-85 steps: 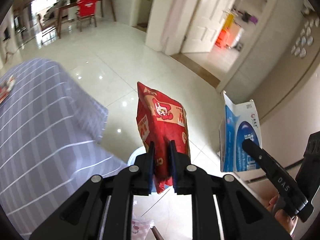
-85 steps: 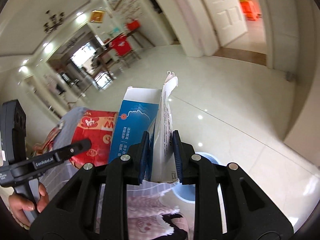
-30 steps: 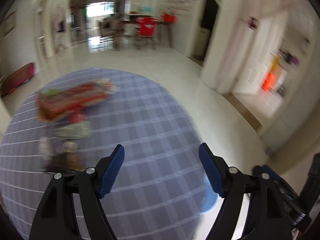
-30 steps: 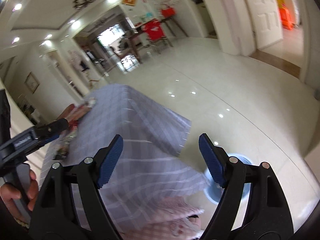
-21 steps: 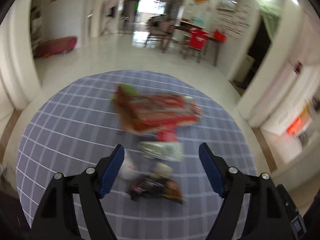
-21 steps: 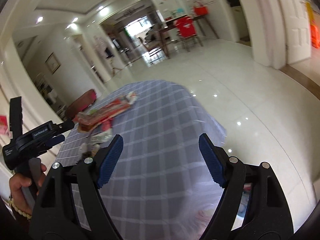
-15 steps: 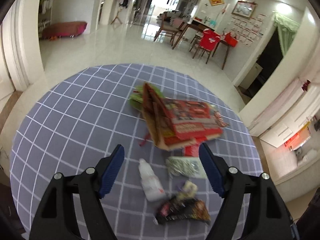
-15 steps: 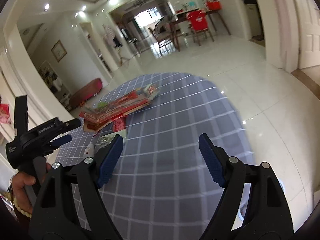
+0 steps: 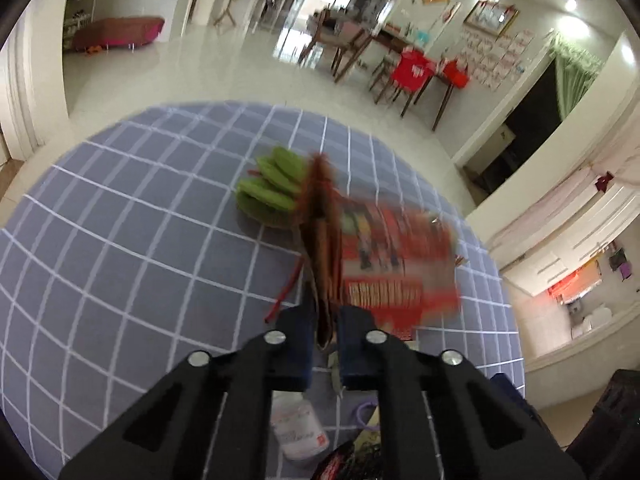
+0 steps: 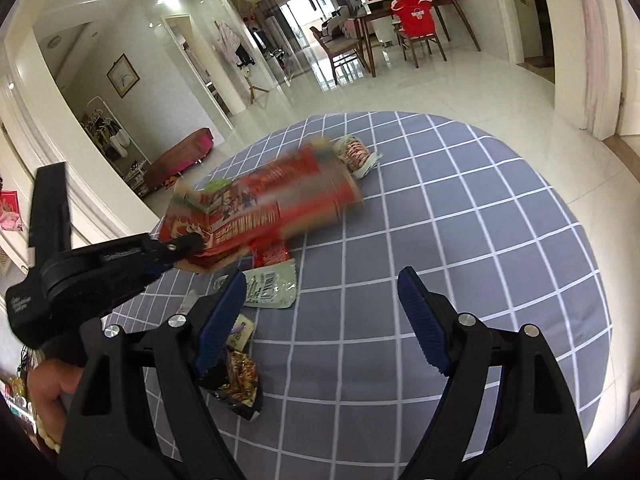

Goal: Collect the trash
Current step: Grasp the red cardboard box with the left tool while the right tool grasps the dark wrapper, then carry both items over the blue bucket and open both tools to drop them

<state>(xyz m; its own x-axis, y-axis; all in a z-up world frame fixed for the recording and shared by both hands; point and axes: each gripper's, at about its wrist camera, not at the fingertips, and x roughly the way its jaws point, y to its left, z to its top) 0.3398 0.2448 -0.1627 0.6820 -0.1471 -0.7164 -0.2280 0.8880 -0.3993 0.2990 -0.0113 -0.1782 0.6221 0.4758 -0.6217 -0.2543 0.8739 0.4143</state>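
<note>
My left gripper (image 9: 325,330) is shut on the near edge of a large red printed cardboard box (image 9: 384,256), flattened and motion-blurred, over the round grey checked table (image 9: 120,240). In the right wrist view the left gripper (image 10: 188,246) pinches the same red box (image 10: 280,200). My right gripper (image 10: 320,316) is open and empty above the table (image 10: 480,240). A silver-green wrapper (image 10: 272,286), a dark snack bag (image 10: 238,380) and a small white bottle (image 9: 298,432) lie close by.
A green ridged packet (image 9: 272,192) lies beyond the red box. A small red-and-white wrapper (image 10: 358,154) lies at the table's far side. A thin red strip (image 9: 286,288) lies by the box. Dining chairs and a table (image 10: 404,20) stand far back.
Both grippers dropped earlier trash, opened and swung to the table. My left gripper has since moved in and shut on the red box's edge; the box is lifting. The right stays open.
</note>
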